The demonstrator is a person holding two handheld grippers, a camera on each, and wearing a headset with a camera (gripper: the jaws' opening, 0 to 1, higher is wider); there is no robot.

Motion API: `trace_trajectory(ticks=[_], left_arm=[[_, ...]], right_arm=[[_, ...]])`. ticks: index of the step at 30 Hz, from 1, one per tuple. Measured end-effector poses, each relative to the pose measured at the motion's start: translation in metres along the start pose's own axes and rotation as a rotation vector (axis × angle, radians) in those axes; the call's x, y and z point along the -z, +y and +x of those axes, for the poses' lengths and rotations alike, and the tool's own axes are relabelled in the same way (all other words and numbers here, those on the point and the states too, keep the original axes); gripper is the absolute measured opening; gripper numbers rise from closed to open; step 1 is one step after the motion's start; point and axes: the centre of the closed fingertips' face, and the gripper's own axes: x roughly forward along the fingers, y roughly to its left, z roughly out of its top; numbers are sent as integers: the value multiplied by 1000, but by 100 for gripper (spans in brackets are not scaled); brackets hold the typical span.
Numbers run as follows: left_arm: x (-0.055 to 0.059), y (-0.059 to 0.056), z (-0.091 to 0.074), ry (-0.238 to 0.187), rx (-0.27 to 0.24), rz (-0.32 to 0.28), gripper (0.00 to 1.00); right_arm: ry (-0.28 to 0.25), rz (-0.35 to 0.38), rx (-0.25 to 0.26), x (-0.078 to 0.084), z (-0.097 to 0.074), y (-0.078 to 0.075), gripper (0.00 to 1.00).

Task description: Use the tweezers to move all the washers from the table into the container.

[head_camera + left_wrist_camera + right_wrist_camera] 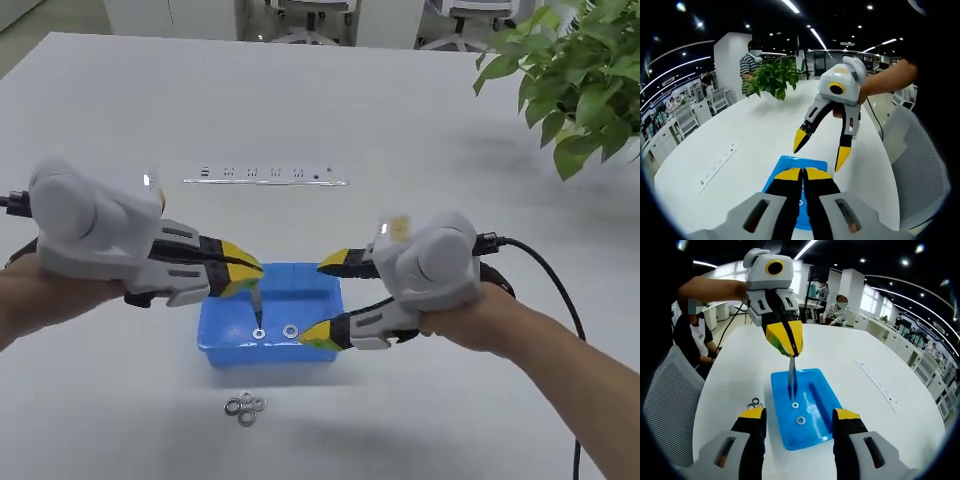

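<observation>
Two washers (290, 330) lay flat on the floor of the blue tray (222, 325), close together near its front edge; in the right gripper view they sat one behind the other (800, 420).

More loose washers (245, 406) lay in a small bunch on the white table (300, 100), just in front of the tray and outside it. The count was unclear, as they overlap.

The left gripper (250, 270) had its jaws pressed together on the tweezers (257, 305), clamped near their top end. The tweezers hung roughly upright, tips down inside the tray. The tips ended at or just above the left-hand washer; I could not tell whether they touched it. The right gripper view showed the same tweezers (791, 382) with both legs nearly closed.

The right gripper (318, 300) was held over the right side of the tray with its jaws spread wide and nothing between them. It faced the left gripper across the tray.

Beyond the tray, a power strip (265, 175) lay flat on the table, and a leafy plant (580, 80) stood at the far right corner.
</observation>
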Motion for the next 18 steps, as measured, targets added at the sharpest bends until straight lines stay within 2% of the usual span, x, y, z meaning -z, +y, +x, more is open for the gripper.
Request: trace_trajectory(ticks=[13,18], left_arm=[[-14,-9,-12,-10,0,14,5],[-18,-16,-16,-9,9,16,5]], right_arm=[[1,6,37,2,-17,9,61],[1,14,48,4,-22,13,63]])
